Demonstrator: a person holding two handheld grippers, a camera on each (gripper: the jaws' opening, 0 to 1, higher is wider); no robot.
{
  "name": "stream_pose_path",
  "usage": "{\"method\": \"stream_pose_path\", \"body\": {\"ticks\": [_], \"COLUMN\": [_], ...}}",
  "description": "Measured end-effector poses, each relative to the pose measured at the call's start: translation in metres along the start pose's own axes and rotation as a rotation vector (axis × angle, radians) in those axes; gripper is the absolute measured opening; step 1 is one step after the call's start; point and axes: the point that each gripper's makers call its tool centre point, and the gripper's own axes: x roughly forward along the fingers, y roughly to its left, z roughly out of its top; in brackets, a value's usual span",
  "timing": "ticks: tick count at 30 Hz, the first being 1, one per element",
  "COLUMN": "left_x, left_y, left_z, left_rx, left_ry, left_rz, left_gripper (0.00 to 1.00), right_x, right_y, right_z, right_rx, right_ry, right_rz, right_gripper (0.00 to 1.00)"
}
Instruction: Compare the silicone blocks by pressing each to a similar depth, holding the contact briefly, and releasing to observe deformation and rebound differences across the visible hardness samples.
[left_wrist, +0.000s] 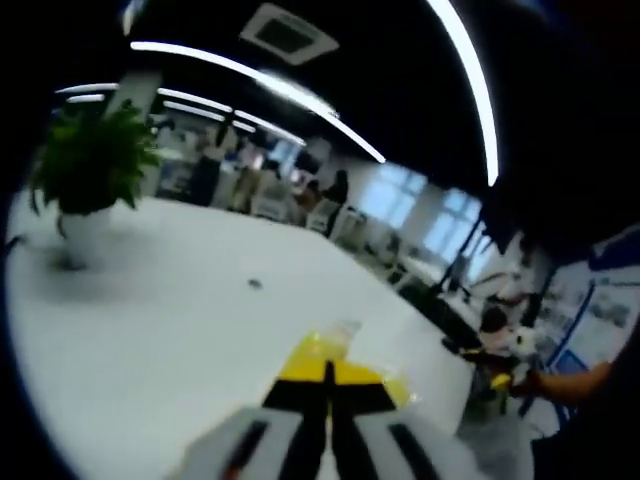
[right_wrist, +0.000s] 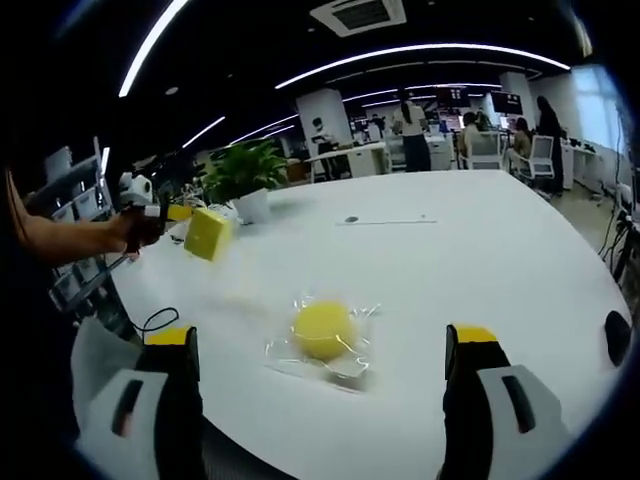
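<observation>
Right claw (right_wrist: 322, 400): wide open, lined up over bagged pad (right_wrist: 322, 329) for a press.
Left claw (left_wrist: 328, 385): clamped on block (left_wrist: 333, 362), lifted clear.

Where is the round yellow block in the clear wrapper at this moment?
In the right gripper view the round yellow block lies in its clear wrapper on the white table, ahead between the open jaws of the right gripper, nearer than the potted plant.
</observation>
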Motion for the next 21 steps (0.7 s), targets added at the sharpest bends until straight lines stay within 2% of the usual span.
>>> {"method": "stream_pose_path", "body": {"ticks": [5, 15, 21], "left_x": [-0.002, -0.002, 0.000], "left_y": [-0.015, -0.024, -0.032], "left_z": [0.019, 0.032, 0.045], "left_rx": [0.008, 0.006, 0.022], "left_ry": [-0.033, -0.063, -0.074], "left_rz": [-0.024, -0.053, -0.068], "left_gripper": [0.00, 0.00, 0.00], "right_x": [-0.001, -0.003, -0.002], "right_y": [0.003, 0.002, 0.003], "right_z": [0.001, 0.001, 0.004], "right_rx": [0.004, 0.006, 0.007], "right_ry": [-0.009, -0.012, -0.017], "right_rz": [0.006, 0.009, 0.011], "right_gripper": [0.96, 0.96, 0.96]}}
